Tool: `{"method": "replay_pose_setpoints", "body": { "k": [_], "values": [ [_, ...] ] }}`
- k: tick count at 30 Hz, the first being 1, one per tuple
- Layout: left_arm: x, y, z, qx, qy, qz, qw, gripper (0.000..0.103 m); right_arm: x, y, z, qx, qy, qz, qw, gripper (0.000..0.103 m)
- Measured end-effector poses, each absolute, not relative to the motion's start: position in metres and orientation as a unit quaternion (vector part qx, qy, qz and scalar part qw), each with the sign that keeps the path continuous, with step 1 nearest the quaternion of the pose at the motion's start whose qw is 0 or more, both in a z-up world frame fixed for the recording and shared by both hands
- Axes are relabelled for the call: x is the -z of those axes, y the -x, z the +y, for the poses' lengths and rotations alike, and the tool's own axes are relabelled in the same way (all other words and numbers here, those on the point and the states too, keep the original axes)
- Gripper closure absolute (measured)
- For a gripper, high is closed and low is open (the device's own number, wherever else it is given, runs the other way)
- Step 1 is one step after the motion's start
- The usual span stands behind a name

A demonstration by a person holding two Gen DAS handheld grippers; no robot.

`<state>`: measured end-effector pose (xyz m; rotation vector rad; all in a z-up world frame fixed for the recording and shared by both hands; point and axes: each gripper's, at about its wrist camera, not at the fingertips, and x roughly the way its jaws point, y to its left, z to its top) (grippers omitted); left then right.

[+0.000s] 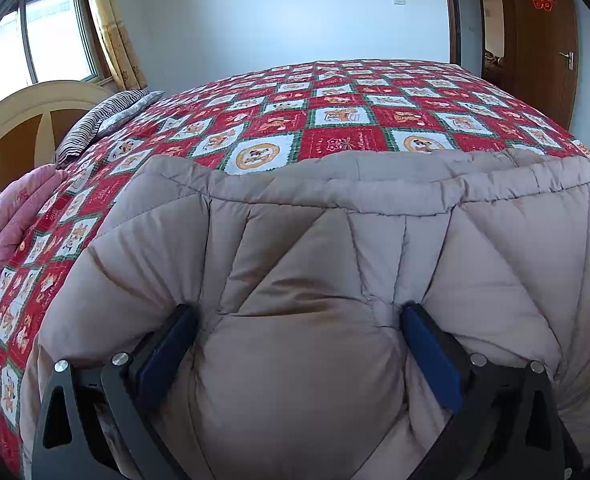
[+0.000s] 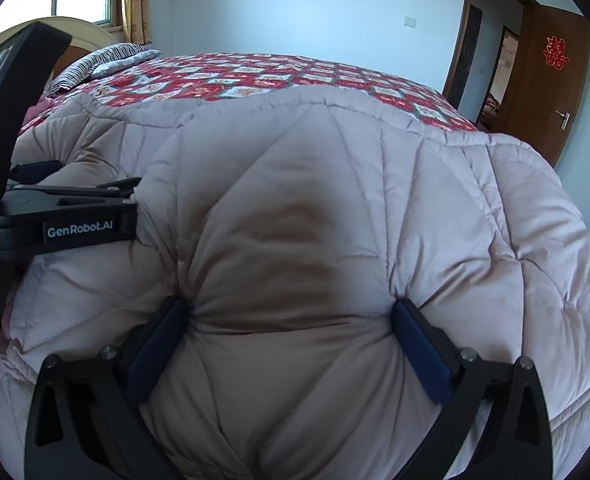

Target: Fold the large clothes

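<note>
While both grippers are seated in the same garment, the scene is set out from left to right, each place given relative to the bed.

Headboard end: striped pillows [image 1: 107,118] and a pink folded quilt [image 1: 5,224] are seen at the left edge of the bed [image 1: 335,120].

Garment: a beige quilted coat [image 1: 335,240] is spread over the near side of the bed, its long axis running left to right along the near edge.

Left gripper [image 1: 297,344]: the jaws are held wide, with a thick bulge of padding pressed between the blue pads [image 1: 431,356]; the grip is judged firm.

Right gripper [image 2: 289,340]: the jaws are likewise held wide, clamped on a puffed fold (the left gripper is seen just beside it, at the left).

Deciding relation: the free bulk of the coat lies ahead of both jaws, toward the far side of the bed; the fold is judged to go forward, both grippers equally near.
</note>
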<state>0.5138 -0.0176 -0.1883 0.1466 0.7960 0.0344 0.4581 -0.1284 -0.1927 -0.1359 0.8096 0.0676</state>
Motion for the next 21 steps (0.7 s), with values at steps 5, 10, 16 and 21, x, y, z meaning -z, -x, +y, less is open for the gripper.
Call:
{"method": "replay_pose_setpoints", "body": {
  "k": [5,10,16,21],
  "values": [
    [0.182,-0.506,-0.015,-0.020,-0.075,0.393,0.916,0.001,0.193,-0.457,-0.128,-0.032,0.067,0.395,0.916,0.000],
    [0.144,-0.445,0.016,-0.037,-0.067,0.356,0.931,0.001,0.193,-0.456,-0.126,-0.028,0.074,0.395,0.915,0.000],
    [0.125,-0.348,0.092,-0.067,-0.009,0.332,0.941,0.001,0.174,-0.421,-0.124,-0.033,0.061,0.377,0.924,0.000],
    [0.140,-0.311,0.128,-0.038,0.100,0.346,0.932,0.001,0.163,-0.371,-0.113,-0.043,0.058,0.349,0.934,0.000]
  ]
}}
